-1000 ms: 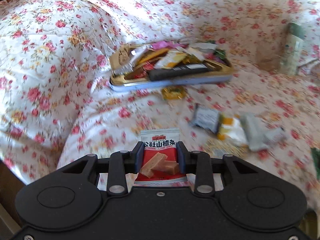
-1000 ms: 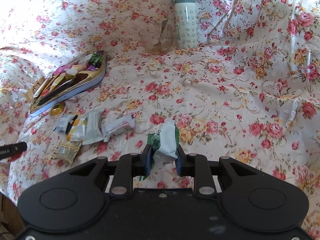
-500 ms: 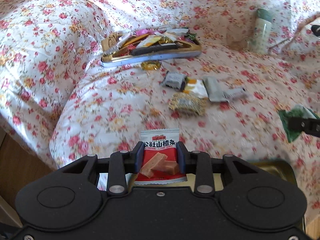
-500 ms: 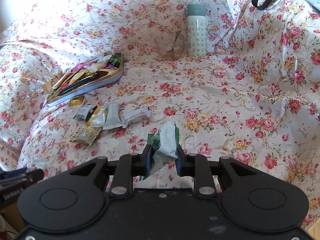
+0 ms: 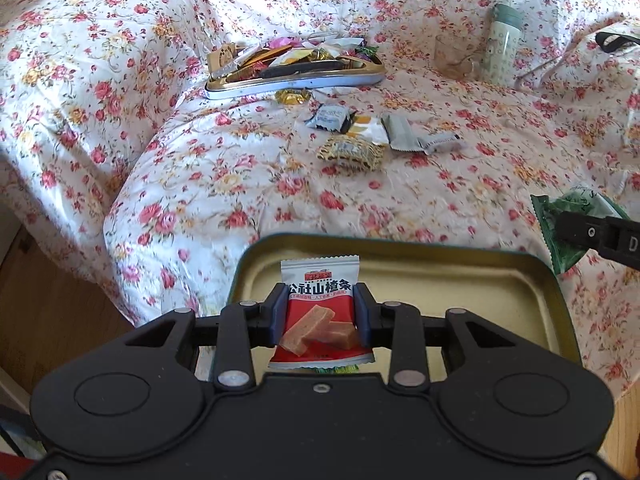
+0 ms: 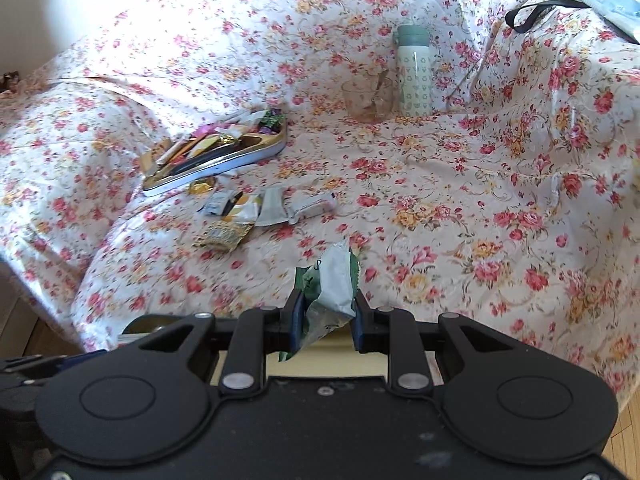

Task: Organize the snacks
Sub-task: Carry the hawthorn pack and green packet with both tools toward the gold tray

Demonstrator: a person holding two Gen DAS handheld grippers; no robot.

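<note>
We had left gripper (image 5: 319, 316) clamped on red snack packet (image 5: 320, 300), right gripper (image 6: 325, 316) on green packet (image 6: 328, 292), lower centre; light, crinkly, grabbed mid-body.

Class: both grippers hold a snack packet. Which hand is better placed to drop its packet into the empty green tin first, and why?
Left. The left gripper holds its red packet directly over the green tin. The right gripper, shut on the green packet, appears to sit beyond the tin's right rim.

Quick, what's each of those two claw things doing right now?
Left gripper: closed on a red-and-white snack packet.
Right gripper: closed on a green snack packet.
</note>
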